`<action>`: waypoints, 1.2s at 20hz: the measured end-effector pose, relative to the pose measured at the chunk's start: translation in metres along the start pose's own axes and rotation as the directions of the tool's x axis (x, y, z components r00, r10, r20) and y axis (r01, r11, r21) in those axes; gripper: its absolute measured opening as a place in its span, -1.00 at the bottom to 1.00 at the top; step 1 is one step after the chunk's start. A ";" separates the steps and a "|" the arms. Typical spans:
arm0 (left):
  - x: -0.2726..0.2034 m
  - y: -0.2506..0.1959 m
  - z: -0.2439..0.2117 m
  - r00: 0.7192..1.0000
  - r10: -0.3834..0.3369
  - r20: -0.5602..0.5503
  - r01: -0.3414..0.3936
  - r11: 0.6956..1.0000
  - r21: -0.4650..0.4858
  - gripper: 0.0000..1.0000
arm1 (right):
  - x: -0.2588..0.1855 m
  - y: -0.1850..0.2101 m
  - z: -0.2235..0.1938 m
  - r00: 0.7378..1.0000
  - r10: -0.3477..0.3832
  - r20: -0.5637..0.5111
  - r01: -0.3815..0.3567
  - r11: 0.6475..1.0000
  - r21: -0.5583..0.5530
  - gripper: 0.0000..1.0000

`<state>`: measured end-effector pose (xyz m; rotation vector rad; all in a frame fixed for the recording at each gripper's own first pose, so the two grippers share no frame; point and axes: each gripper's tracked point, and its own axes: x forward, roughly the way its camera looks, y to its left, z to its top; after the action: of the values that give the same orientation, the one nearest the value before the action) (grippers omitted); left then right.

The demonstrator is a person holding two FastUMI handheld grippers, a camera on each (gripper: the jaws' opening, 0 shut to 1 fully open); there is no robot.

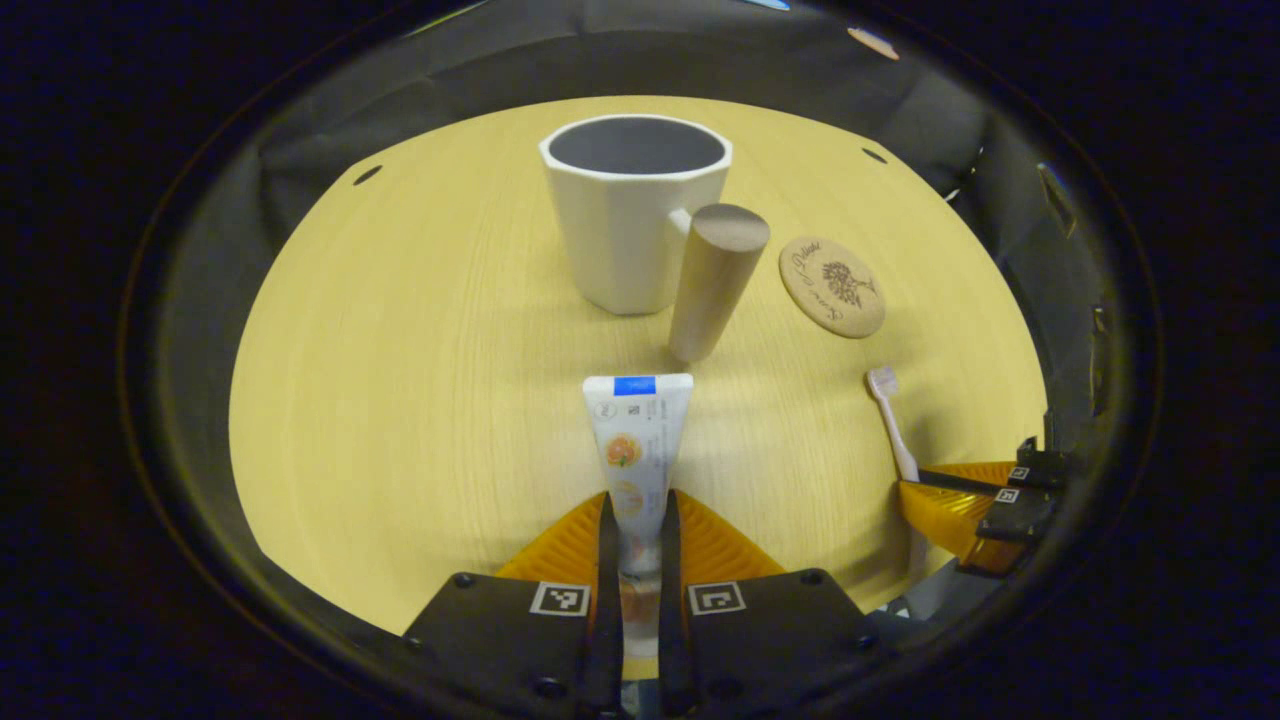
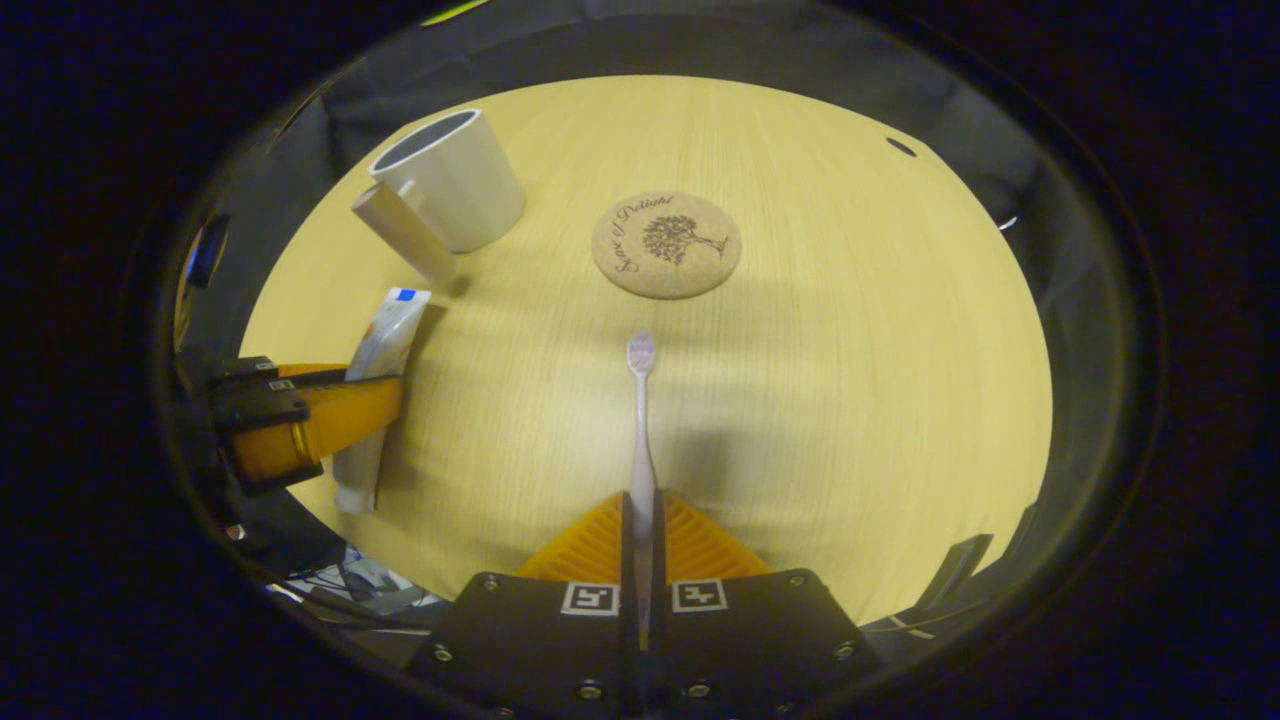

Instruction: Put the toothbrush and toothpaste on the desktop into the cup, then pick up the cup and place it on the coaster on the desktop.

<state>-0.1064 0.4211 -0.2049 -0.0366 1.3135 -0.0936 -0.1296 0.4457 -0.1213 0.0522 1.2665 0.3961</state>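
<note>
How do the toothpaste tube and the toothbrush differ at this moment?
The toothpaste tube is broad, flat and printed; the toothbrush is thin, plain and pale. The tube sits in the left tongs, the brush in the right tongs. Both are clamped near one end, pointing forward, outside the cup.

Wood, cork and glazed white

Pale matt wood-grain desktop; smooth white cup with bare wooden handle; rough cork coaster; glossy plastic toothpaste.

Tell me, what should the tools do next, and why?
Probably lift the white toothpaste tube toward the empty white cup with its wooden handle. The left tool already pinches the tube, the right tool pinches the pale pink toothbrush, and the cup's mouth is open.
</note>
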 end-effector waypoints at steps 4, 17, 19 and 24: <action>-0.009 0.006 0.004 0.998 -0.006 0.061 0.010 0.999 -0.052 -0.57 | -0.009 0.003 0.005 0.998 0.030 0.059 -0.031 0.999 0.021 -0.93; -0.065 0.045 0.048 0.956 0.059 0.286 -0.004 0.982 -0.189 -0.57 | -0.069 0.006 0.080 0.924 0.147 0.354 -0.208 0.968 0.140 -0.93; -0.074 0.050 0.061 0.943 0.067 0.326 -0.001 0.980 -0.197 -0.57 | -0.078 0.006 0.094 0.905 0.154 0.396 -0.223 0.965 0.136 -0.93; -0.099 0.066 0.096 0.890 0.099 0.445 -0.006 0.979 -0.205 -0.57 | -0.106 0.011 0.123 0.853 0.180 0.489 -0.254 0.963 0.089 -0.93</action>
<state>-0.0353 0.4931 -0.0905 -0.1831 0.8485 0.0909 -0.0430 0.4441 0.0170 0.4053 0.7957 0.4490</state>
